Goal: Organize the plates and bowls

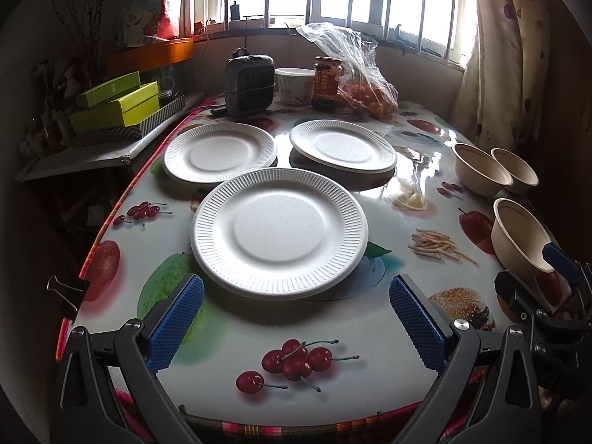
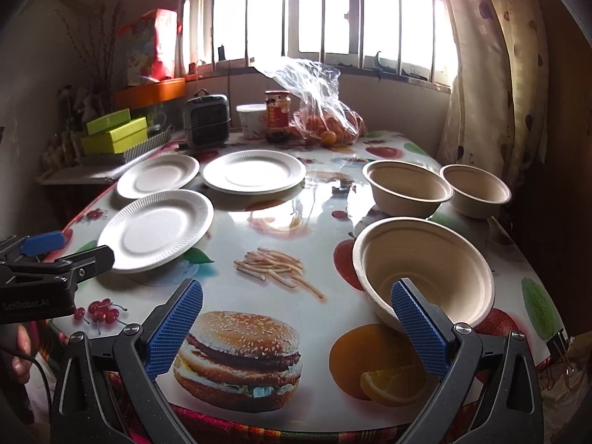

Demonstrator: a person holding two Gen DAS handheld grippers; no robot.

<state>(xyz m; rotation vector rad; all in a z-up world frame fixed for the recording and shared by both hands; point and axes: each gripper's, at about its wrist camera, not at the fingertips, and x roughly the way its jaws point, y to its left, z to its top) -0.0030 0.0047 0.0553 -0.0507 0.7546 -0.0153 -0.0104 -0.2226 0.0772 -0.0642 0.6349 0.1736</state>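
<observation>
Here, left wrist view: our left gripper (image 1: pixel 296 323) is spread wide and holds nothing. The nearest plate (image 1: pixel 279 233) lies flat on the table (image 1: pixel 229 333) straight ahead, its near rim between our fingertips; two more plates (image 1: pixel 220 153) (image 1: pixel 342 146) sit beyond. Three bowls (image 1: pixel 520 233) stand off to the right.

Right wrist view: our right gripper (image 2: pixel 296 327) is likewise wide open and holds nothing. The near bowl (image 2: pixel 423 270) stands upright, ahead and right (one finger overlaps its rim). So plates fall to our left, bowls to our right.
</observation>
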